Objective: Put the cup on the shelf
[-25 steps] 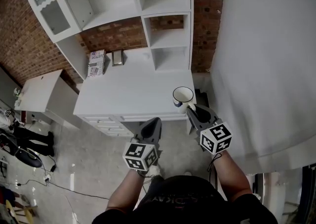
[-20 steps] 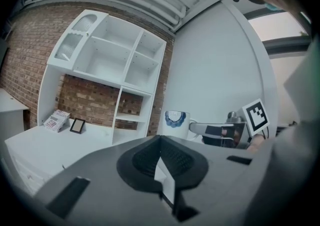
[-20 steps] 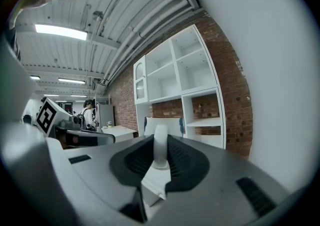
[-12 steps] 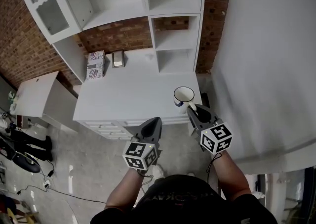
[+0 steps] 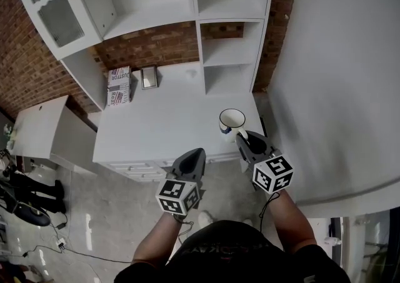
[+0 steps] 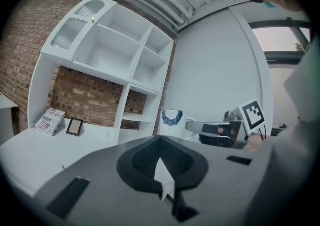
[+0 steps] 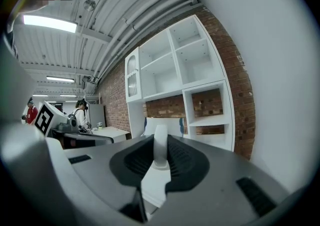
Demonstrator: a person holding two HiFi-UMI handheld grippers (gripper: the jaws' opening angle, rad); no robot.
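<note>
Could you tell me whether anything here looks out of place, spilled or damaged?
Nothing stands out. The cup is upright, held by its handle in the right gripper, no spill visible; the box and picture frame sit tidily at the back of the desk, beneath the shelves.

The counter (image 5: 165, 122) is mostly wide open, just a box (image 5: 119, 85) and little frame (image 5: 149, 77) near its back-left corner. The shelf cubbies (image 5: 229, 79) at the back-right edge are free; a wall (image 5: 331, 88) hugs the right edge.
</note>
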